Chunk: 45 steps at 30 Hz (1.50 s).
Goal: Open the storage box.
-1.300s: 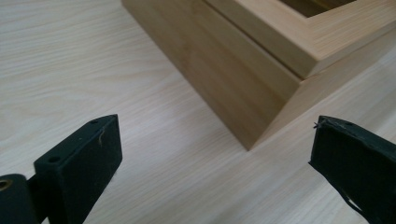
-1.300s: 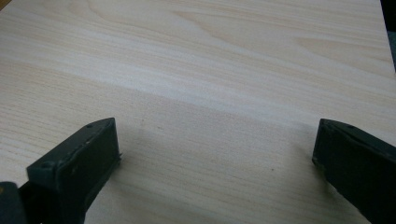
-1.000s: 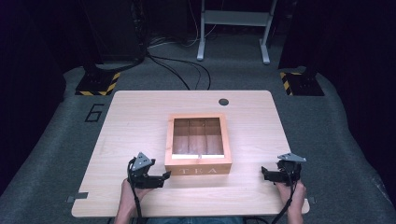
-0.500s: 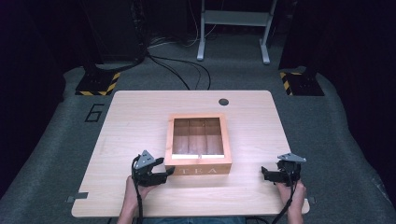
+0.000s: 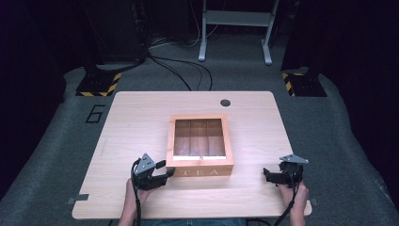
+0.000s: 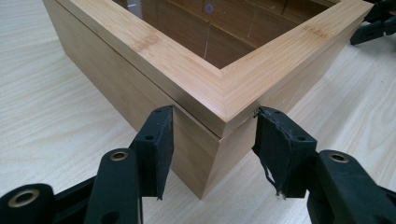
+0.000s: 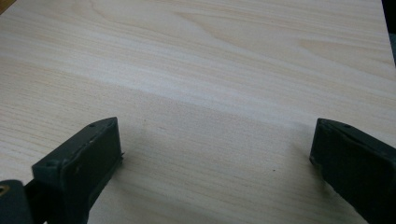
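Observation:
A wooden tea box [image 5: 200, 146], with "TEA" on its front, stands in the middle of the light wooden table [image 5: 141, 117]. Its framed lid lies down on the base, and dividers show inside. My left gripper [image 5: 162, 175] is at the box's front left corner. In the left gripper view it [image 6: 214, 135] is open, one jaw on each side of the box corner [image 6: 224, 93], just below the lid seam. My right gripper [image 5: 269, 175] rests near the table's front right, well apart from the box. It [image 7: 215, 144] is wide open over bare tabletop.
A small dark round hole [image 5: 225, 102] sits in the table behind the box. Around the table is grey floor with a "6" mark [image 5: 95, 113], yellow-black striped bases [image 5: 99, 84], cables and a metal stand [image 5: 235, 28] at the back.
My left gripper has slid a little to the right, up to the box's front left corner. The right gripper and the box have stayed put.

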Tool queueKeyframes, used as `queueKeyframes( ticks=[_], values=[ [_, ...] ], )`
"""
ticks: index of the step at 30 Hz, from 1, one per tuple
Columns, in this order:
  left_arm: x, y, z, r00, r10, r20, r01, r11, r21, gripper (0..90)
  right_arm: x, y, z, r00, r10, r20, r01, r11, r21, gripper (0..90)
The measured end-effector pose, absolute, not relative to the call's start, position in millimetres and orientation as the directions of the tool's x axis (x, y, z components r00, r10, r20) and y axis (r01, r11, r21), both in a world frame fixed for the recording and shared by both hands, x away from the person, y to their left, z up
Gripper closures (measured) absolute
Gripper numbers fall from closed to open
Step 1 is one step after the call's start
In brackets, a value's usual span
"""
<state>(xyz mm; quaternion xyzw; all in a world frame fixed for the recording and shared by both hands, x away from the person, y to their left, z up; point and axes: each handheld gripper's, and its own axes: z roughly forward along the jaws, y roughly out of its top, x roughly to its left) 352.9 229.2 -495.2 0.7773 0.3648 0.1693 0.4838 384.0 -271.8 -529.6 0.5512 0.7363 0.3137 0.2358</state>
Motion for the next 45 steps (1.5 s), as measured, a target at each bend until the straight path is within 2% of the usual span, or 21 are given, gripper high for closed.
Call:
queueKeyframes(
  ticks=[31,37,45],
  values=[
    [349,225,-489,0.667,0.744,-0.019,0.351,-0.292,0.89,48.9,384,-272,-530,-0.281,0.96,-0.001,0.664,0.195,0.722,1.5],
    [349,223,-484,0.654,0.756,0.014,0.336,-0.307,0.89,44.4,384,-272,-530,-0.281,0.96,-0.001,0.664,0.195,0.722,1.5],
    [348,218,-476,0.636,0.769,0.06,0.311,-0.326,0.893,42.8,384,-272,-530,-0.28,0.96,0.0,0.664,0.194,0.722,1.5]
  ],
)
